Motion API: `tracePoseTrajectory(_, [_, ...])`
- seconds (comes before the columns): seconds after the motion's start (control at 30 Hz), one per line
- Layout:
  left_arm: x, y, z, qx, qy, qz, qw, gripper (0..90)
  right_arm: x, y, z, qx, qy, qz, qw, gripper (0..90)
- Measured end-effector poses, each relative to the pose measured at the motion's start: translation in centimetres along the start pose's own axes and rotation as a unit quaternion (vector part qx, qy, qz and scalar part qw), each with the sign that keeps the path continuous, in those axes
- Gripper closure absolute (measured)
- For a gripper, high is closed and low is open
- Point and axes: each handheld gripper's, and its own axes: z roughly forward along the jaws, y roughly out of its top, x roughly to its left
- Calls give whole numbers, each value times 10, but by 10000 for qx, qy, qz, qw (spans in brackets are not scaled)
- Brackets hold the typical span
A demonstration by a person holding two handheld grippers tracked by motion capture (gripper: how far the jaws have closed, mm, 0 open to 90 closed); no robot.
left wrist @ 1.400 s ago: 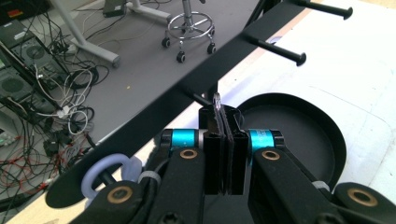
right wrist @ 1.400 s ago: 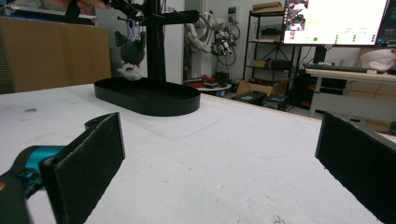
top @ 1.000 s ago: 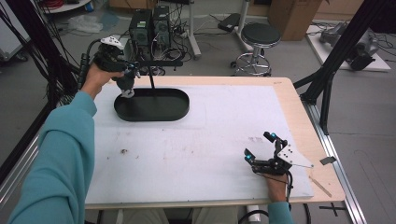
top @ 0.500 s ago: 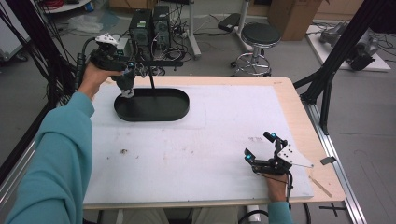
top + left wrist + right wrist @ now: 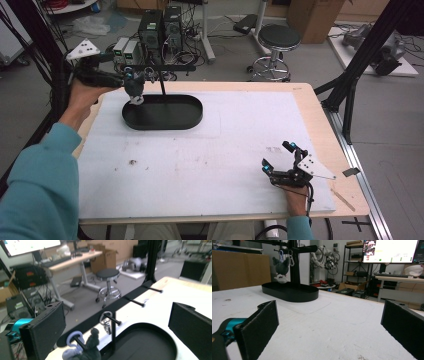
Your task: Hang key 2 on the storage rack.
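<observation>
Left gripper point(image 5: 113, 322) jaws apart, small grey plush keychain point(image 5: 86, 348) hanging on black rack peg point(image 5: 79, 342) just below-left. Risk: jaw snags lilac ring point(image 5: 73, 338), toy drops. Right gripper point(image 5: 279, 161) jaws apart, idle.

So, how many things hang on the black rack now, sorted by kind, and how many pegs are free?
Grey plush keychain: 1
Metal ring keychain: 1
Free pegs: 2
Total hanging on the rack: 2
</observation>
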Motion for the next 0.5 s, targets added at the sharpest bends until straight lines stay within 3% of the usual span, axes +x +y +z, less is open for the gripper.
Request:
tracePoseTrajectory(0.17, [-16, -12, -33, -291, -40, 35, 9996, 17, 0, 0, 0, -9, -7, 0, 10000, 6])
tracePoseTrajectory(0.3, [-36, -29, -53, -464, -139, 33, 9988, 17, 1, 0, 0, 0, -3, -24, 10000, 6])
tracePoseTrajectory(0.5, [-75, -77, -71, -556, -391, -10, 9977, 17, 1, 0, 1, 5, -6, -51, 10000, 6])
